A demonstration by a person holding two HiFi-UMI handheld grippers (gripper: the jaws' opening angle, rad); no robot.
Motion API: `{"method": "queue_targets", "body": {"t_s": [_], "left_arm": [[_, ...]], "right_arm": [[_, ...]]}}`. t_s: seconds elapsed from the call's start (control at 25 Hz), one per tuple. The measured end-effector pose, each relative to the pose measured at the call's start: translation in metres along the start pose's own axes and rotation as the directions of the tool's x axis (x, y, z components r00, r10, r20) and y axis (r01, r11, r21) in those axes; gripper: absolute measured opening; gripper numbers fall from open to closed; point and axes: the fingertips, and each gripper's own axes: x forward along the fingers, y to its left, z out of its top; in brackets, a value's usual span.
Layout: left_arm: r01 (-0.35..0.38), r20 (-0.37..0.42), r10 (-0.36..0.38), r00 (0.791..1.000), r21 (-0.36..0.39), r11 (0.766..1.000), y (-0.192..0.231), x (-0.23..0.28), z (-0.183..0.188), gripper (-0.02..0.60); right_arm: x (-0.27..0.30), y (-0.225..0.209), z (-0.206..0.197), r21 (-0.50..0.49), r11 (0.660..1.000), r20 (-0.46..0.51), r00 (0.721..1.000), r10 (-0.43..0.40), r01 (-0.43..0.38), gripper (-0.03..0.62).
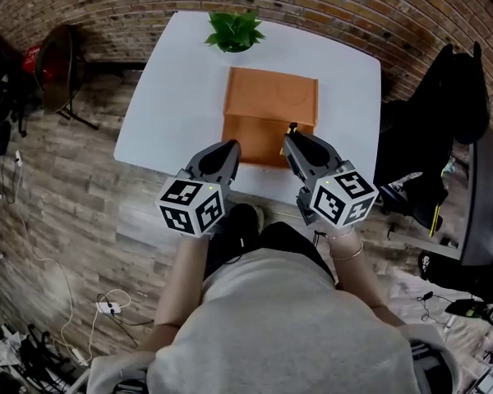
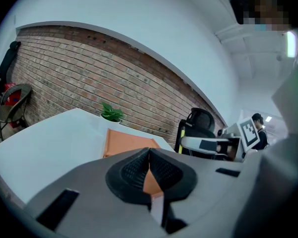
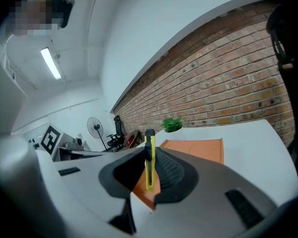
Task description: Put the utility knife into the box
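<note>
A flat orange box (image 1: 270, 113) lies on the white table (image 1: 168, 113), also seen as the orange box (image 2: 124, 142) and the orange box (image 3: 196, 149). My right gripper (image 1: 293, 138) is shut on a slim yellow utility knife (image 3: 150, 160) with a black tip; the knife stands upright between the pads. In the head view the knife tip (image 1: 292, 126) pokes up at the box's near right corner. My left gripper (image 1: 228, 152) hovers over the table's near edge by the box's near left corner. Its jaws meet at the tips, nothing between them; left gripper (image 2: 149, 155).
A potted green plant (image 1: 234, 29) stands at the table's far edge behind the box. A black office chair (image 1: 444, 97) is right of the table, a fan (image 1: 57, 64) to the left. A brick wall (image 1: 353, 6) runs behind. Cables lie on the wood floor.
</note>
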Motion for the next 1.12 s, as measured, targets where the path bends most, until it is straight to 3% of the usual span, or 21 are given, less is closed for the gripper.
{"method": "queue_targets", "body": {"t_s": [0.52, 0.72, 1.12], "left_arm": [[0.019, -0.081, -0.022, 0.996, -0.034, 0.999, 0.023, 0.002, -0.019, 0.006], [0.025, -0.097, -0.03, 0.995, -0.058, 0.998, 0.031, 0.005, -0.023, 0.006], [-0.026, -0.095, 0.013, 0.995, -0.138, 0.99, 0.05, 0.001, -0.041, 0.006]], "right_arm": [[0.034, -0.001, -0.024, -0.063, 0.998, -0.137, 0.991, -0.009, 0.0, 0.06], [0.046, -0.007, -0.029, -0.145, 0.989, -0.221, 0.975, -0.024, -0.008, 0.06], [0.073, -0.015, -0.067, -0.357, 0.926, -0.472, 0.879, -0.067, -0.121, 0.06]]}}
